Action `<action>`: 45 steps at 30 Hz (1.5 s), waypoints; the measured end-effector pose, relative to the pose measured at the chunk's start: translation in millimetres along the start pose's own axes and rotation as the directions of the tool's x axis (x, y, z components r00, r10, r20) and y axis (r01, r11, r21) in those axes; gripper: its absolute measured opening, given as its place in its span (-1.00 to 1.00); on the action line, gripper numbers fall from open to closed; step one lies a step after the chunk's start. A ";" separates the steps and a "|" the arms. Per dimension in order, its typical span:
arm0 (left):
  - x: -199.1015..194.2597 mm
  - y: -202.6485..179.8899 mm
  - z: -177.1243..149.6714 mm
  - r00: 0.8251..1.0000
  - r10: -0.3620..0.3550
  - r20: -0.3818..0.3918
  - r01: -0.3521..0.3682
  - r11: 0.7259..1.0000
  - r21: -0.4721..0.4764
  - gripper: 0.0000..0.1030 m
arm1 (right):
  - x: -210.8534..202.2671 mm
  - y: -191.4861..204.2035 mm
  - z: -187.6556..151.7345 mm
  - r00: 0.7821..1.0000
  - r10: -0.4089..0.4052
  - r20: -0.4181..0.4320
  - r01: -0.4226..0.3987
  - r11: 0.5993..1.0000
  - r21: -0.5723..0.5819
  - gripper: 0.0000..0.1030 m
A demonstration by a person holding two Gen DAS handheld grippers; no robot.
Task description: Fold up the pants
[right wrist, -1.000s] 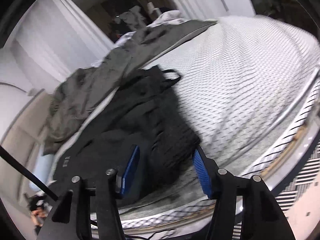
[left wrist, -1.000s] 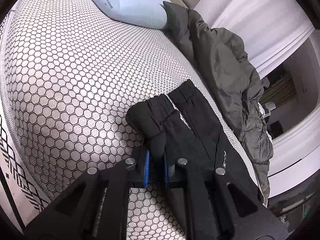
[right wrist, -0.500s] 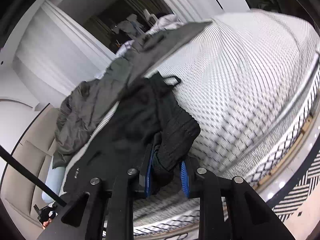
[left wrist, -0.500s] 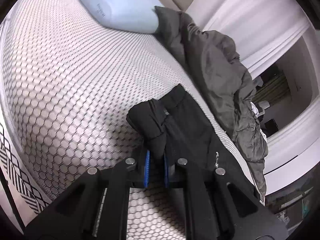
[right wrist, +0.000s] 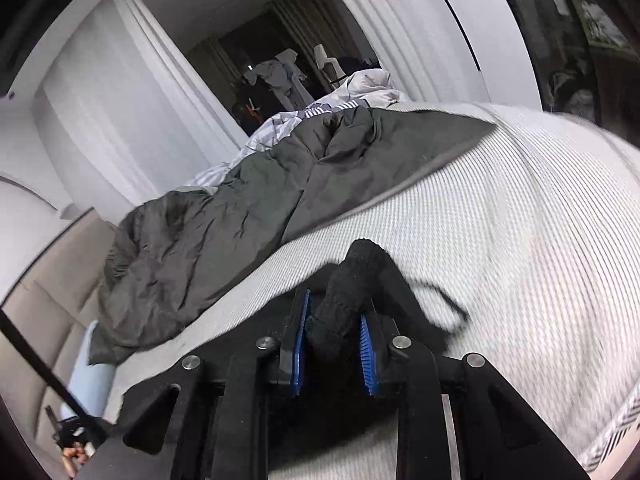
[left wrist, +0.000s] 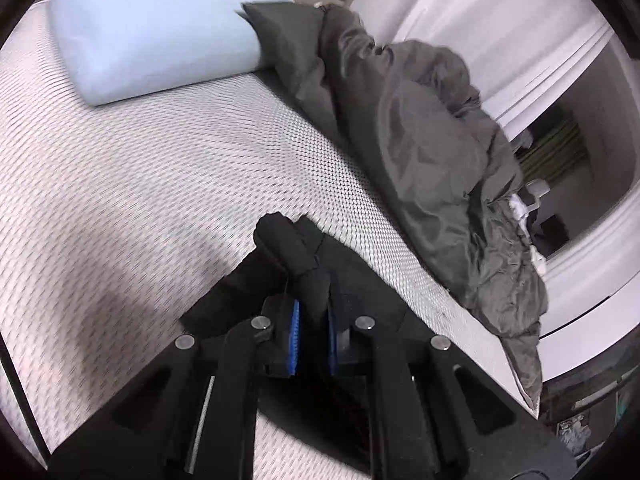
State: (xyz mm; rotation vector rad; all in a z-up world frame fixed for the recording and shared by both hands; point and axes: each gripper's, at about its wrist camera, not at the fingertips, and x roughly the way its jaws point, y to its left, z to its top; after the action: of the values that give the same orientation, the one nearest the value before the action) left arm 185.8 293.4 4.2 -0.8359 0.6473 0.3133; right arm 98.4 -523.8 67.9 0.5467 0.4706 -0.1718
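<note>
The left gripper (left wrist: 311,334) is clenched on a bunched fold of the black pants (left wrist: 292,248), its blue pads pressing the cloth from both sides. The fabric rises in a dark hump just ahead of the fingertips and hangs down below the gripper, above the white textured bed (left wrist: 132,184). The right gripper (right wrist: 333,346) likewise grasps a thick roll of the pants (right wrist: 356,280) between its blue pads, and a thin black drawstring loop (right wrist: 448,308) trails off to the right over the bed (right wrist: 520,240). A rumpled grey duvet (left wrist: 420,148) lies along the bed's far edge, well apart from the pants. A pale blue pillow (left wrist: 148,32) rests at the bed's head end, touching the duvet's corner. Both views are motion-blurred.
</note>
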 end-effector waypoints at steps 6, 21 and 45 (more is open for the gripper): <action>85.1 -43.1 40.4 0.983 0.156 -0.097 -0.151 0.987 0.051 -0.60 | 128.5 31.0 48.9 0.989 -0.109 -0.096 0.103 0.993 -0.062 -0.46; 26.6 -88.0 -48.5 0.994 0.102 -0.032 -0.090 0.961 0.261 0.98 | 101.7 41.0 -20.7 0.988 -0.049 -0.147 0.036 0.995 -0.092 0.84; 68.7 -217.6 -315.1 0.800 -0.146 -0.582 0.441 0.801 0.405 0.66 | 118.3 -18.2 -71.9 0.974 -0.005 -0.226 0.033 0.992 0.122 -0.79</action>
State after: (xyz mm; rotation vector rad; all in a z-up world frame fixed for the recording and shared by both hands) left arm 218.9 -87.2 -68.7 -0.4688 1.0370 -0.4112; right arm 169.9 -504.6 -50.4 0.6888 0.6891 -0.1588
